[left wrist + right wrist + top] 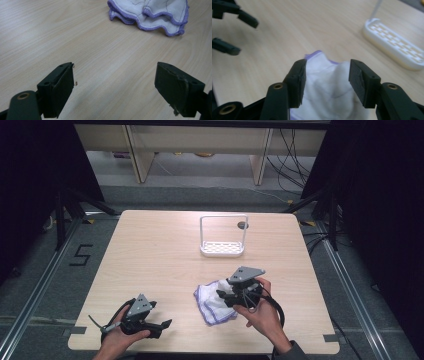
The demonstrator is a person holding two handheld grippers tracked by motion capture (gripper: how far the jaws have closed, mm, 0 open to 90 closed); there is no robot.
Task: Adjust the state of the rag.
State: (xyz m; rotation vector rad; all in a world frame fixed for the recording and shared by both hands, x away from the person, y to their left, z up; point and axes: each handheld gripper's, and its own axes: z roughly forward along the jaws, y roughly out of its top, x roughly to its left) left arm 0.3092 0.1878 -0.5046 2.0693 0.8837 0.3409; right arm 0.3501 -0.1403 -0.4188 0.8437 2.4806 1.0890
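While right gripper (325,82) jaws straddle cloth (214,301) unclenched, left gripper (115,87) jaws released, over bare table (150,255).

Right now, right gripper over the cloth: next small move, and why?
Probably close the right gripper on the cloth. Its jaws stand apart with a raised fold of white, purple-edged fabric between them, so a squeeze should catch it. The left gripper is open over bare table, short of the cloth.
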